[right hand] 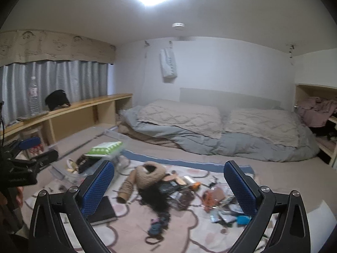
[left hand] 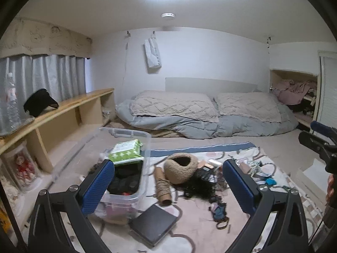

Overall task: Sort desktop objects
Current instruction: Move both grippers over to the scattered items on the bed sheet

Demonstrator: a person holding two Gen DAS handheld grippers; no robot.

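My left gripper [left hand: 168, 184]: blue-padded fingers [left hand: 98, 186] spread wide, nothing between them, held above the floor mat. My right gripper [right hand: 169, 186]: likewise spread wide and empty; it also shows at the right edge of the left view.

Container: one clear plastic storage bin [left hand: 126, 198] with a latched rim, standing on the floor at the left edge of the pink-and-white patterned mat [left hand: 189, 236], just behind my left finger. Contents:
- a green-and-white packet of tissues or wipes [left hand: 125, 150], lying tilted on top at the far end;
- dark, black items [left hand: 126, 181] filling the middle, kind not legible;
- something small and red [left hand: 126, 193] at the near wall;
- pale pinkish material low inside, blurred.

Loose on the mat, outside the bin:
- a tan fuzzy bowl-shaped pouch [left hand: 181, 168], opening facing up, just right of the bin;
- a brown cardboard tube [left hand: 162, 187] lying beside the pouch, touching or nearly so;
- a flat black rectangular notebook or case [left hand: 153, 224], near the bin's front corner;
- a tangle of black cord or hair-like strands [left hand: 200, 186] below the pouch;
- a small teal-and-brown strap tangle [left hand: 219, 210];
- an orange-and-white packet [right hand: 209, 198] and a small bright-blue object [right hand: 243, 219] among mixed small clutter to the right, mostly too blurred to name.

Surroundings: a wooden shelf [left hand: 69, 103] along the left carrying a clear water bottle [right hand: 34, 97] and a black cap [left hand: 40, 102]; grey bedding with two beige pillows [left hand: 174, 105] behind.
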